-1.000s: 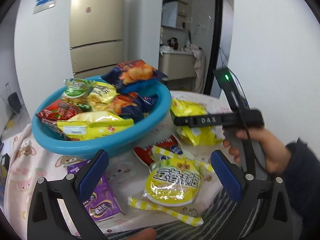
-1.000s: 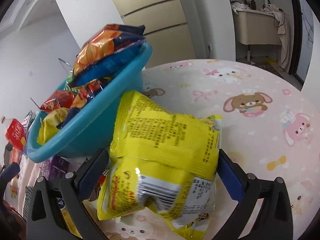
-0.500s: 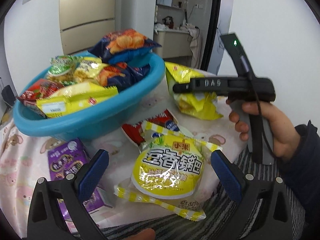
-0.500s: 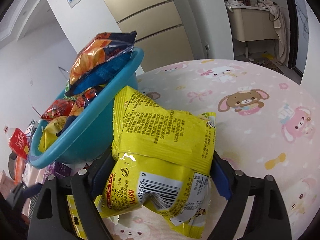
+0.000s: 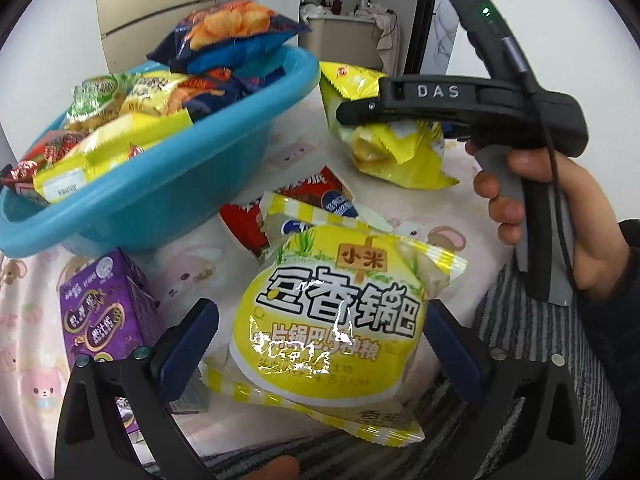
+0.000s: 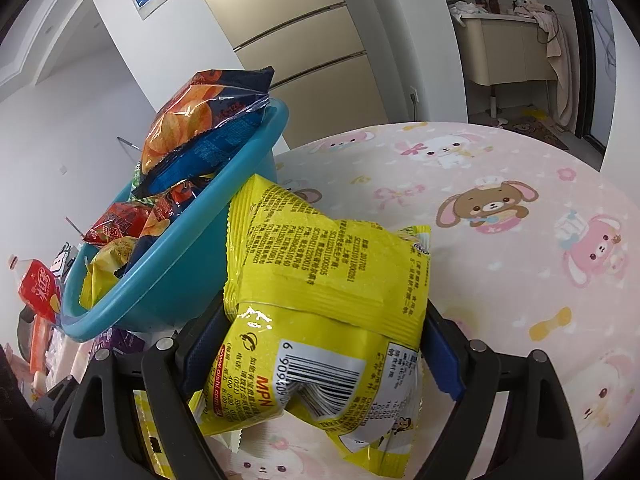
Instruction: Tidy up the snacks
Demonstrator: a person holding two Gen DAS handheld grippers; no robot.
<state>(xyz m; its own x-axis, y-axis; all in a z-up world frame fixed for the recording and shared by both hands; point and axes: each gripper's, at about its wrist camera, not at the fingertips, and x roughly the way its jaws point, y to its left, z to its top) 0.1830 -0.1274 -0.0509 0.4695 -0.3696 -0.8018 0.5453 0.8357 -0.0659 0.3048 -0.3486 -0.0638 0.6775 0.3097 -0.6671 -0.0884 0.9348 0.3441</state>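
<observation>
Snacks fill the blue basin [image 5: 168, 184] on the table [image 6: 500, 184]; more lie beside it. Just right of the basin, the right gripper [image 6: 320, 354] has its fingers [image 6: 440, 352] clenched on a yellow bag [image 6: 328, 292]. In front of the basin, the left gripper [image 5: 320, 348] straddles a round yellow pack [image 5: 332, 320], its fingers [image 5: 188, 340] closing but not yet pressing. A purple carton [image 5: 100, 312] lies left of that pack.

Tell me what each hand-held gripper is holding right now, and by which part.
The right hand-held gripper clamps the yellow snack bag by its two side edges. The left hand-held gripper is closing around the round yellow packet, not gripping it yet.
</observation>
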